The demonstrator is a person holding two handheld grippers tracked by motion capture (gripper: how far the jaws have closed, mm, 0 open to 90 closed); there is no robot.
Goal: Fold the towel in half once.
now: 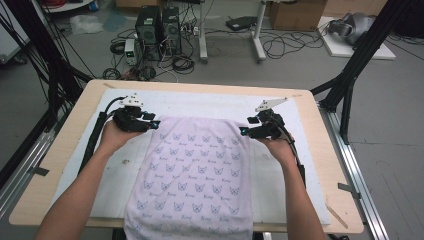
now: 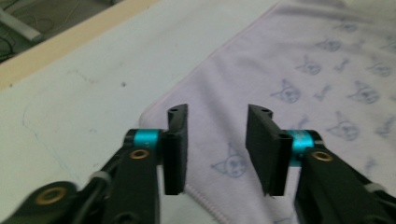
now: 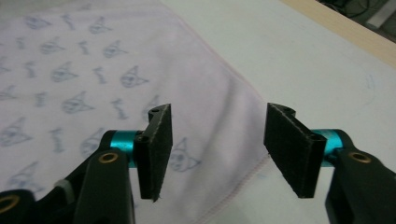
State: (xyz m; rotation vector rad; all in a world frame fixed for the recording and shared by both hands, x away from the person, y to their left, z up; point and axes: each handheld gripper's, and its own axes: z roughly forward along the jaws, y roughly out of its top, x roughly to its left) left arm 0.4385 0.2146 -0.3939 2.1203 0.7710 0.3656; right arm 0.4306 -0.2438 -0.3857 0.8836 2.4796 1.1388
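Observation:
A pale pink cloth (image 1: 195,175) printed with small blue cat faces lies spread on the table, its near end hanging over the front edge. My left gripper (image 1: 156,123) sits at the cloth's far left corner and my right gripper (image 1: 242,131) at its far right corner. In the left gripper view the jaws stand apart over the cloth's corner (image 2: 219,140), and the left gripper (image 2: 217,140) holds nothing. In the right gripper view the right gripper (image 3: 217,140) is open too, straddling the cloth's edge (image 3: 243,121).
A white mat (image 1: 200,102) covers most of the wooden table (image 1: 320,150). Black frame struts rise at both sides. On the floor beyond the table stand computer towers (image 1: 157,27), tangled cables and cardboard boxes.

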